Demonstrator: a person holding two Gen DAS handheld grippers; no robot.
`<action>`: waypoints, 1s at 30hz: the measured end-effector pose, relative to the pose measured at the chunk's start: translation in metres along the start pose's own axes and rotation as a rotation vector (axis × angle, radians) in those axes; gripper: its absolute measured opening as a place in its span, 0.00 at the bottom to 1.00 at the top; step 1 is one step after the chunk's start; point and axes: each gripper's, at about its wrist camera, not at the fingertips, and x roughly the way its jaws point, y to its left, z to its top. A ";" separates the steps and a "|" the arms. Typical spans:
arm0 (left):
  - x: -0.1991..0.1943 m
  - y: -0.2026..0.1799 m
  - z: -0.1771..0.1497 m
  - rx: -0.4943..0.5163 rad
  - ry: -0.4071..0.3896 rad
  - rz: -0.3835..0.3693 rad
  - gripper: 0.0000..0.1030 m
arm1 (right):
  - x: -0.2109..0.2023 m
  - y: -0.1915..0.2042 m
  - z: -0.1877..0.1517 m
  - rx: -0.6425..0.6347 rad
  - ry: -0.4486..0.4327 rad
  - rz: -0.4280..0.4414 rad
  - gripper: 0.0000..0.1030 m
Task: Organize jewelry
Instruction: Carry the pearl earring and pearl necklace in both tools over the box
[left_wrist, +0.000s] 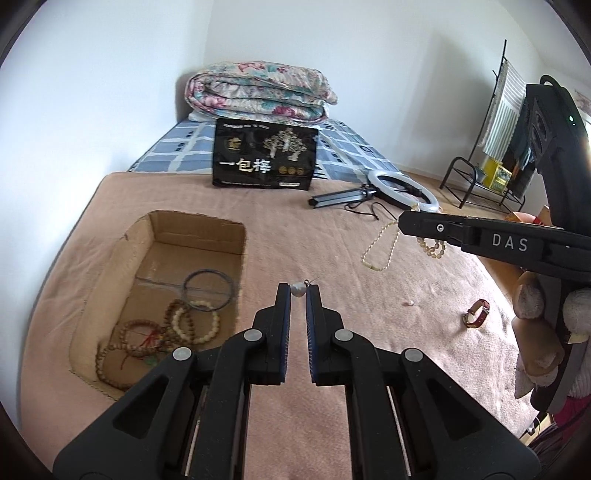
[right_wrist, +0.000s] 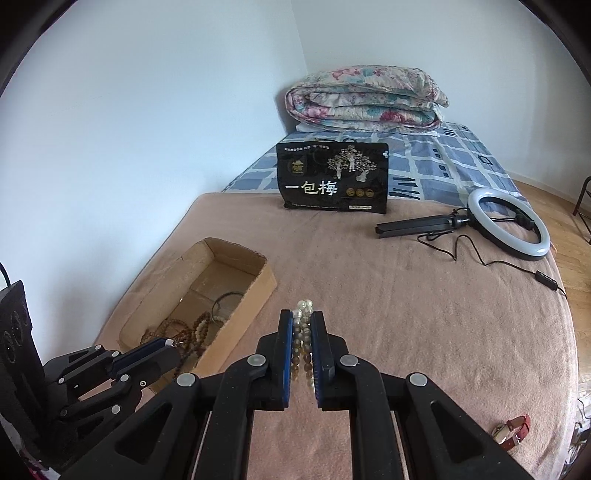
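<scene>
We hold both tongs over bed: left gripper (left_wrist: 298, 291) pinching pearl earring (left_wrist: 297, 289), right gripper (right_wrist: 303, 325) clamping bead bracelet (right_wrist: 302, 343), both probably bound for cardboard box (left_wrist: 236, 236).

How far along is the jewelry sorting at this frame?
Roughly midway. Done: wooden bead bracelets and a dark bangle lie in the cardboard box. In hand: left gripper pinches a pearl earring; right gripper holds a beaded bracelet. Left on the blanket: a pearl necklace and a red-strapped watch.
</scene>
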 end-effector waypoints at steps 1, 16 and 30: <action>-0.001 0.005 0.000 -0.008 -0.002 0.006 0.06 | 0.002 0.004 0.001 -0.004 0.001 0.006 0.07; 0.004 0.078 0.017 -0.117 -0.034 0.086 0.06 | 0.041 0.048 0.010 -0.031 0.026 0.080 0.07; 0.031 0.130 0.016 -0.202 -0.012 0.116 0.06 | 0.070 0.086 0.007 -0.073 0.072 0.146 0.07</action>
